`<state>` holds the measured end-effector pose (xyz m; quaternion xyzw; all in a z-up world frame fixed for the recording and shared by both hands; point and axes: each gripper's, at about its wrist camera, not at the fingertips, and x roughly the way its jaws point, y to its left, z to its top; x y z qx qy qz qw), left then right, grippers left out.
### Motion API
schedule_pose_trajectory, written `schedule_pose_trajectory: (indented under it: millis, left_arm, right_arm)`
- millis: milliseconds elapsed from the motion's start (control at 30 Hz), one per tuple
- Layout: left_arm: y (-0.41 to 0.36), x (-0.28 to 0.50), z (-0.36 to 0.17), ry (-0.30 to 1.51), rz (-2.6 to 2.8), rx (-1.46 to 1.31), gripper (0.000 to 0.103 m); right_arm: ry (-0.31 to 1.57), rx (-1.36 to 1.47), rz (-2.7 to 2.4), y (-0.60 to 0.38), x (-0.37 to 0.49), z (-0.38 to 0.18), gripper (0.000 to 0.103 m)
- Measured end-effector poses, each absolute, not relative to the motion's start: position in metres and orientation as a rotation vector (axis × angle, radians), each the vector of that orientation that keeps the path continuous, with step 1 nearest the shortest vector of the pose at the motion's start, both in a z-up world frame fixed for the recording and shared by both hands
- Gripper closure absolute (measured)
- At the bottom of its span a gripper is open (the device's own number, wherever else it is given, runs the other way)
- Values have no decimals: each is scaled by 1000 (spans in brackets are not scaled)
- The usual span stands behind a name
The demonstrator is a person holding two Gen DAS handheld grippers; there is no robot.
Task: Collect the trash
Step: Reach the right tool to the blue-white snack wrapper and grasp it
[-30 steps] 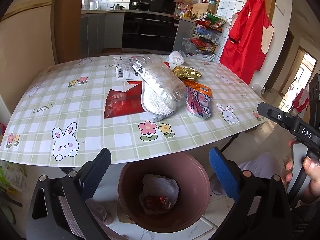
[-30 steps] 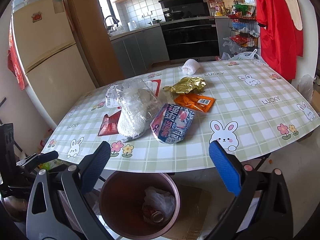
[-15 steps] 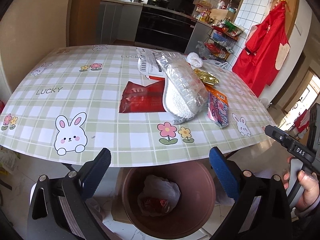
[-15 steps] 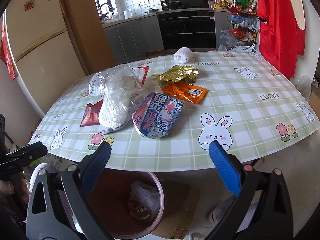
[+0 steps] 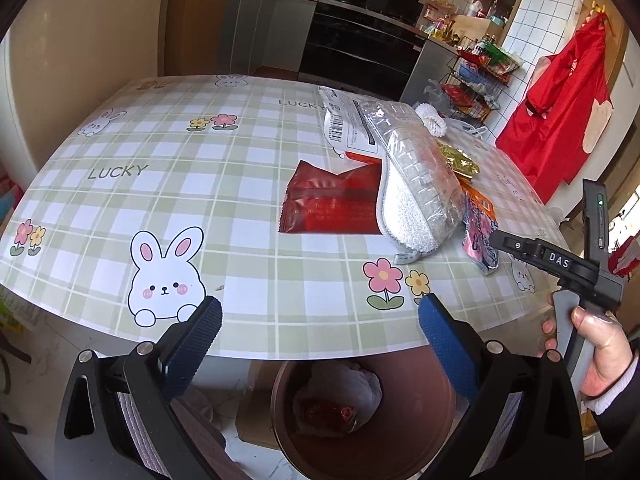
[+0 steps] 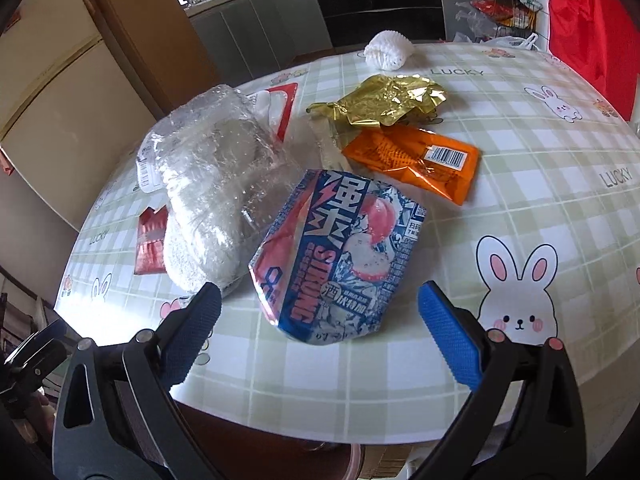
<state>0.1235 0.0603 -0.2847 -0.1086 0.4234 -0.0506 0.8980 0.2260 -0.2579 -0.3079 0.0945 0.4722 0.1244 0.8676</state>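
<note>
Crumpled blue-and-red drink can [image 6: 340, 256], frame centre: light, thin, slippery metal; I'd pinch near bottom edge. Right gripper [image 6: 320, 312] spread, empty; left gripper [image 5: 320, 320] likewise.

- "LUCKY" is printed on the checked tablecloth [image 5: 168, 200], left of the red wrapper [image 5: 332, 208] (and again beyond it).
- "DAS" stands on the right gripper's handle [image 5: 558, 260], right of that wrapper.
- "STRONG" and large Chinese characters mark the blue-and-pink packet [image 6: 340, 256].
- The orange wrapper [image 6: 416, 160] carries a barcode, digits unreadable.
</note>
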Motion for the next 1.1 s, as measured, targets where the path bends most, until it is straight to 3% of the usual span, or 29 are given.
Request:
schedule_pose_trajectory:
  millis: [567, 867, 933, 1033, 1067, 1100]
  left_arm:
    - [48, 166, -276, 879, -144, -235, 7]
    - [44, 172, -280, 898, -154, -237, 7]
    - [42, 174, -280, 899, -158, -237, 7]
    - [40, 175, -279, 898, -166, -236, 7]
    - [39, 176, -278, 897, -169, -235, 7]
    - [38, 176, -278, 897, -172, -234, 7]
  right_arm:
    - [1077, 376, 212, -276, 274, -336, 5]
    - [1098, 211, 210, -258, 279, -338, 6]
    - [1097, 195, 210, -259, 276, -338, 11]
    - [1093, 253, 249, -268, 272, -336, 27]
    - [1091, 258, 261, -270, 271, -335, 43]
    - [1083, 257, 266, -272, 269, -334, 50]
